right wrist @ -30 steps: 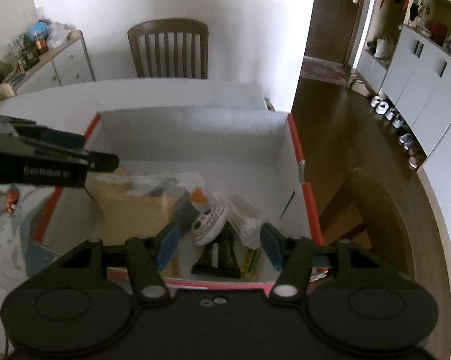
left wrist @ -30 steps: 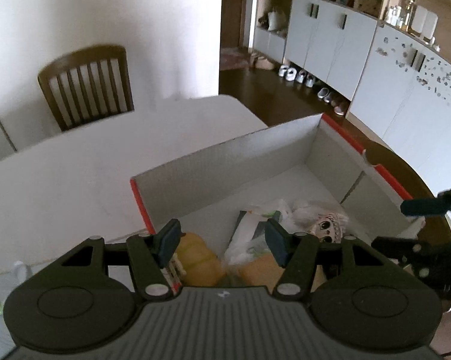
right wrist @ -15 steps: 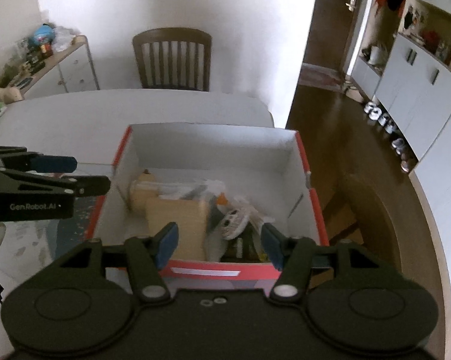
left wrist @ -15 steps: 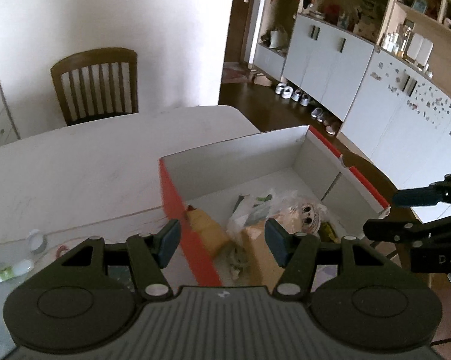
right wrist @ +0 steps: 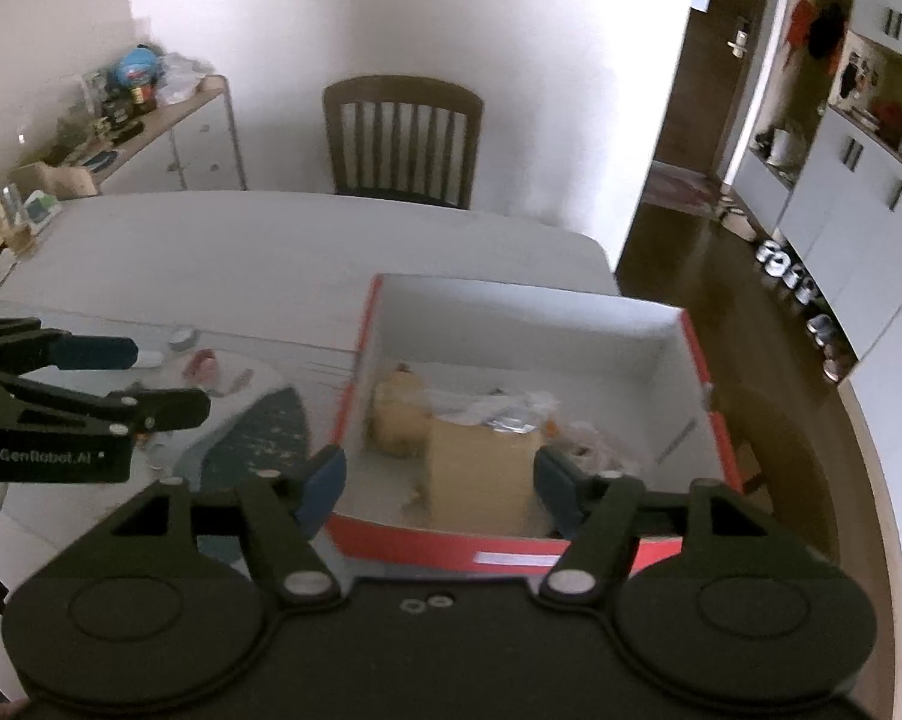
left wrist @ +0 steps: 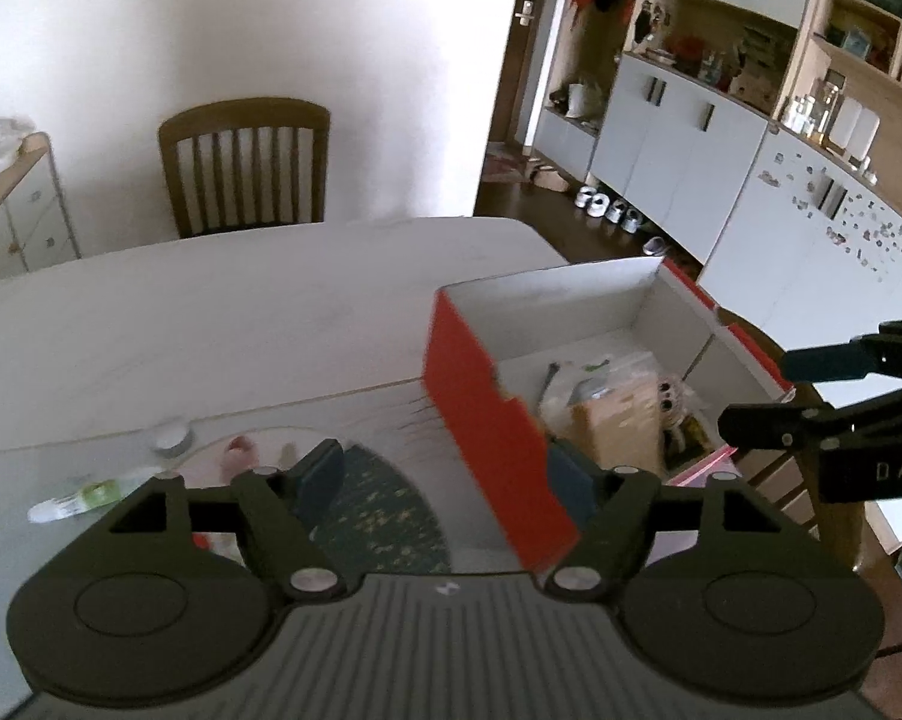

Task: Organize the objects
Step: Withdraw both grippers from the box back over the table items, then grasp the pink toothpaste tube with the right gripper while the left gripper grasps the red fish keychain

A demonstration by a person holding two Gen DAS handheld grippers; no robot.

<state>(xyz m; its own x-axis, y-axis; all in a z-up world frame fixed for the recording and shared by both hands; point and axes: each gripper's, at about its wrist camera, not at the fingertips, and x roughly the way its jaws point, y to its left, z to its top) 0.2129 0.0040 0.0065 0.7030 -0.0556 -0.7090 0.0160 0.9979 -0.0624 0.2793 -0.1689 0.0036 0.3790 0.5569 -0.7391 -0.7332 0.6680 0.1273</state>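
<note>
One red box (right wrist: 511, 546) — two tongs (right wrist: 439, 474)

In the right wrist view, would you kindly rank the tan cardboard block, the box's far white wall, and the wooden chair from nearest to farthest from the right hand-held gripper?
From the right hand-held gripper:
1. Tan cardboard block, inside the red box, just ahead between the fingers.
2. Far white wall of the box, at its back end.
3. Wooden chair, beyond the white table, against the room wall.
</note>
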